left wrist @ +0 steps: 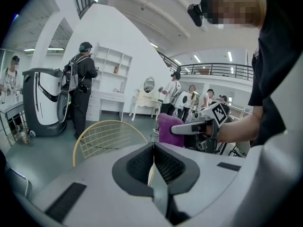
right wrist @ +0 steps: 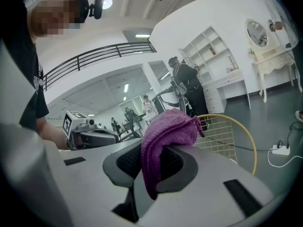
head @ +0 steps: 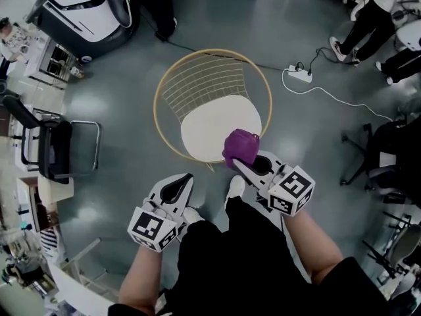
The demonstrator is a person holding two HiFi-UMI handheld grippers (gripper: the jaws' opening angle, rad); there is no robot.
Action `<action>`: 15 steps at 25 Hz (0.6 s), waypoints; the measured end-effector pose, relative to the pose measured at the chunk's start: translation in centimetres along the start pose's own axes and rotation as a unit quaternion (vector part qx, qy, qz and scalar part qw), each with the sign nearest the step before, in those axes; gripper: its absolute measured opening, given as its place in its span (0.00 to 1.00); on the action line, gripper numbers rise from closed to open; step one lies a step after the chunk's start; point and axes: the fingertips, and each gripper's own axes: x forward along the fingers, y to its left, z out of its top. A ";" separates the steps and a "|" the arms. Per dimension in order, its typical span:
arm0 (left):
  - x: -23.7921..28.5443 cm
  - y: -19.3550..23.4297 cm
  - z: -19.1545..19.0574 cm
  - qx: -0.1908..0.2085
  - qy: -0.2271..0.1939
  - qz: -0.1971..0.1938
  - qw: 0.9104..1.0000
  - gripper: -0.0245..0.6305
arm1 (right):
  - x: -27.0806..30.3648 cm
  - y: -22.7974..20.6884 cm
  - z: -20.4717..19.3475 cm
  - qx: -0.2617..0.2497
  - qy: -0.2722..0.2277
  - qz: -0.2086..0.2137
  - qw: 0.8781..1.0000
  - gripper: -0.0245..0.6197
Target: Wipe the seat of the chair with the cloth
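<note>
Purple cloth clamped in right gripper jaws | left gripper jaws together | cream seat, grey floor

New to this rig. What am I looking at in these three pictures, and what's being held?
No robot: a person holds a two-jaw gripper in each hand. The head view is from a camera on the person's head, looking steeply down; the two gripper views ride on the grippers, looking along their jaws. On the grey floor stands a round chair with a wire back and pale seat. The right gripper has its jaws shut on a purple cloth by the seat's near edge. The left gripper is shut and empty.
</note>
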 end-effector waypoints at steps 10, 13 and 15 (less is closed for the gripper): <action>2.6 1.5 -2.2 -0.021 0.029 0.037 0.999 0.06 | 1.3 -3.0 -1.7 0.023 0.033 0.019 0.999 0.15; 3.0 2.1 -3.3 -0.025 0.037 0.040 0.998 0.06 | 1.8 -3.5 -2.5 0.037 0.037 0.014 0.999 0.15; 3.3 2.7 -4.1 -0.027 0.043 0.043 0.998 0.06 | 2.2 -3.8 -3.0 0.042 0.041 0.013 0.998 0.15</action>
